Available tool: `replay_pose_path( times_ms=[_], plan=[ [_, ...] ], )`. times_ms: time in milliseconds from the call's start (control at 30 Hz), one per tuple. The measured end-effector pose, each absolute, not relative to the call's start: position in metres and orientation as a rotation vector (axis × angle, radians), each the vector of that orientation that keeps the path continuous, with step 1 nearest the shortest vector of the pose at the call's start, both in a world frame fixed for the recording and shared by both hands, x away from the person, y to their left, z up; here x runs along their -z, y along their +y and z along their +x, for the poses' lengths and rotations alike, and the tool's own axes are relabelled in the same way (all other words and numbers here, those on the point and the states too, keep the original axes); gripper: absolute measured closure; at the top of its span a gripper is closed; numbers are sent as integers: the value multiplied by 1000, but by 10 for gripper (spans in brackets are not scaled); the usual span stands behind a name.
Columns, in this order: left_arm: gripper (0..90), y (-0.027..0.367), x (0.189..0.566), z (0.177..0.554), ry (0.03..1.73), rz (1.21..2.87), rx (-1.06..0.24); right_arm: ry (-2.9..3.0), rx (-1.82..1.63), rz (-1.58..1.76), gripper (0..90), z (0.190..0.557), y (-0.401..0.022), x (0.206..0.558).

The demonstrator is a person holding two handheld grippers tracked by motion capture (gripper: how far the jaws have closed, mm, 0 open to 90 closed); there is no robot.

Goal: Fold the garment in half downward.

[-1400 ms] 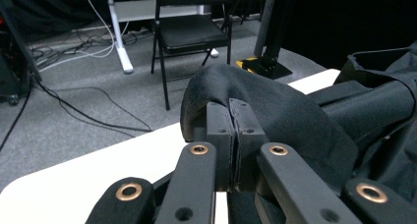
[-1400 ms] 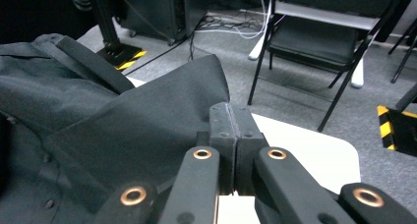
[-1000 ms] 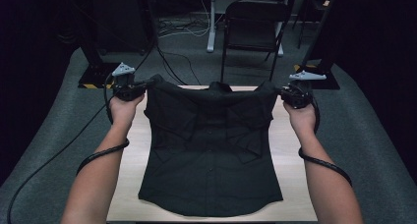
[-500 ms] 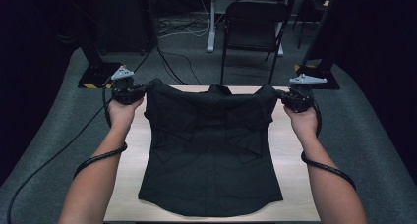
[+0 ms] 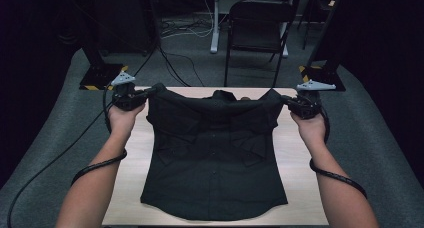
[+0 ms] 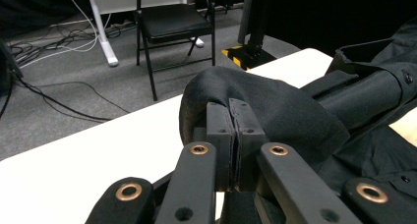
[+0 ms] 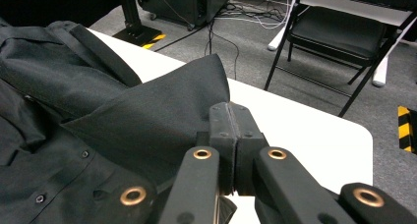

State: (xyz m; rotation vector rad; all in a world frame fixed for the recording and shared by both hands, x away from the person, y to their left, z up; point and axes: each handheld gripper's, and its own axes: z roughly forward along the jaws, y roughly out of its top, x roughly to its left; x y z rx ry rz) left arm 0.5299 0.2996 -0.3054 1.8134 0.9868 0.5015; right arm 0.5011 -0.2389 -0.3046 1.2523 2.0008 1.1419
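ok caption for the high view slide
Both grippers, left and right, pinch a black button-up shirt over a pale wooden table.

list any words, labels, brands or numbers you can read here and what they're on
None: no view shows readable text.
The black shirt shows no label or print.
The yellow and black stripes on the stand base are a hazard marking, not lettering.
The table is plain.

- shirt (image 5: 215,158): matt black woven cloth, soft, small glossy plastic buttons
- surface (image 5: 295,173): pale wood-look top, smooth, low sheen
- left gripper (image 6: 234,135) and right gripper (image 7: 232,140): matt black plastic fingers, brassy metal rivets
- floor (image 5: 380,138): grey carpet, rough
- chair (image 5: 257,30): black metal frame
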Motion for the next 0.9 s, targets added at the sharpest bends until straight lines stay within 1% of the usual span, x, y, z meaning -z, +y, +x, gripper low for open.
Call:
replay_pose_path(
  times_ms=[900],
  plan=[
    [879,302,313,500,926,1843,-465,2036,-1175,1228,897,474,-248,316]
  ],
)
